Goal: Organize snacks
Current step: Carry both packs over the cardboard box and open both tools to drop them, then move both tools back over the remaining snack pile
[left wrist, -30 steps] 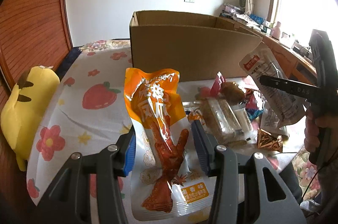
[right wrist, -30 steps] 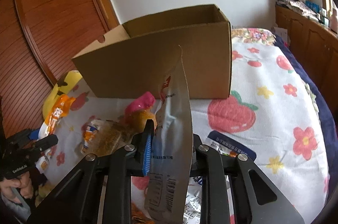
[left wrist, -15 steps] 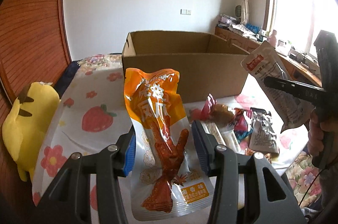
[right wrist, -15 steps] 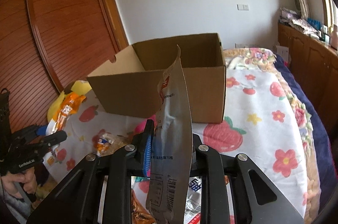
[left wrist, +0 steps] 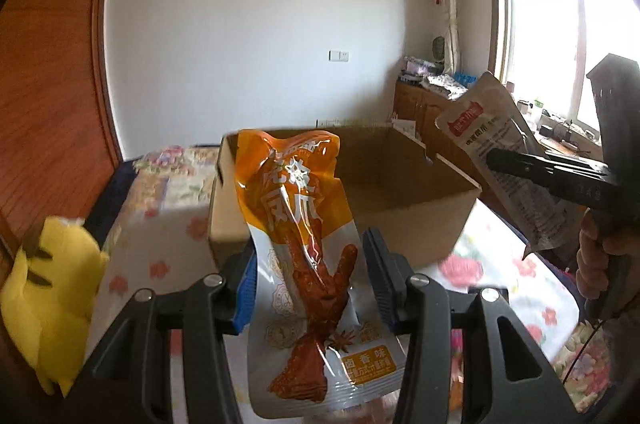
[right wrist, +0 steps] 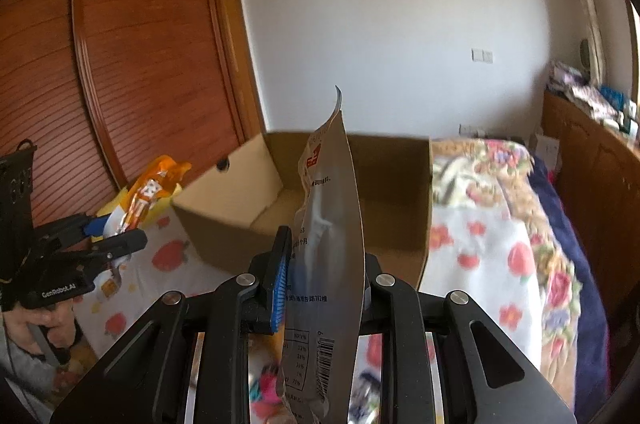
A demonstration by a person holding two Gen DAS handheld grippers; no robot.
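Note:
My left gripper (left wrist: 312, 274) is shut on an orange and white chicken-feet snack pack (left wrist: 304, 224), held upright in the air in front of an open brown cardboard box (left wrist: 404, 184). My right gripper (right wrist: 324, 284) is shut on a silver-white snack pouch (right wrist: 328, 224), seen edge-on and raised before the same box (right wrist: 396, 184). The box's inside looks bare where it shows. In the left wrist view the right gripper (left wrist: 520, 164) and its pouch (left wrist: 480, 128) hang at the right. The right wrist view shows the left gripper (right wrist: 120, 236) with the orange pack (right wrist: 154, 184) at the left.
The box stands on a bed with a white strawberry and flower sheet (right wrist: 492, 248). A yellow plush toy (left wrist: 48, 296) lies at the left. Loose snack packs (right wrist: 264, 388) lie blurred below the right gripper. A wooden wardrobe (right wrist: 140, 44) is left, low cabinets (right wrist: 592, 160) right.
Both grippers have risen with their packs. The box's open top and inside have come into view, and the pile of loose snacks has dropped below the left wrist view.

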